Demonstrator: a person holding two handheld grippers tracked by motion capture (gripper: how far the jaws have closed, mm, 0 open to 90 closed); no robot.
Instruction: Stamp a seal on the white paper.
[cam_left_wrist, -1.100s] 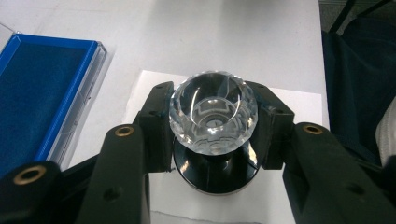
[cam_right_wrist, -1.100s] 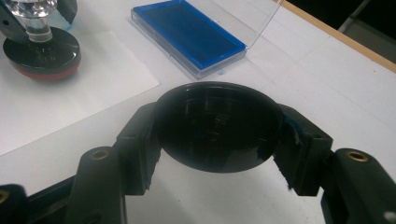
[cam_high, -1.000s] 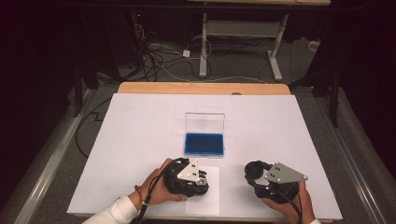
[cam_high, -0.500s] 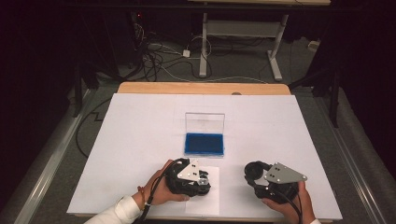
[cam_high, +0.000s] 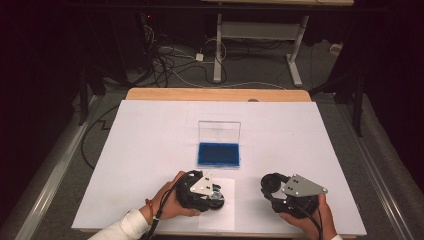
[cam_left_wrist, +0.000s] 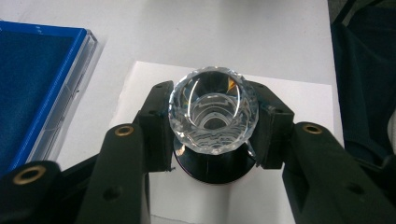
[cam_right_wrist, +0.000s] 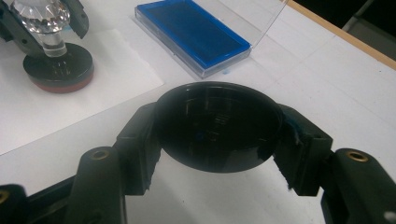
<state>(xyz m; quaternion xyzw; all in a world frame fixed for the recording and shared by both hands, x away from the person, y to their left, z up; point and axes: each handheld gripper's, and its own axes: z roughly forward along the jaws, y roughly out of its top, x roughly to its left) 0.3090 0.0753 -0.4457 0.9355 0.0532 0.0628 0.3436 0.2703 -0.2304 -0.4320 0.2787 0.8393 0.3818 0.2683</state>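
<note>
A faceted clear crystal (cam_left_wrist: 214, 109) stands on a round black base (cam_left_wrist: 215, 165), and my left gripper (cam_left_wrist: 215, 127) is shut on the crystal from both sides. It rests on a white paper sheet (cam_left_wrist: 289, 98) near the table's front edge, with the left gripper (cam_high: 212, 192) in a hand. My right gripper (cam_right_wrist: 219, 140) is shut on a glossy black round dome (cam_right_wrist: 218, 123), held just above the table. In the high view the right gripper (cam_high: 272, 187) sits at the front right. The crystal (cam_right_wrist: 42, 16) and its base (cam_right_wrist: 58, 67) lie to the dome's upper left.
A flat blue case (cam_high: 218, 154) with its clear lid (cam_high: 219, 131) standing open sits mid-table, just beyond both grippers. A white cover (cam_high: 150, 135) spreads over the wooden table (cam_high: 215, 94). Cables and desk legs are on the floor behind.
</note>
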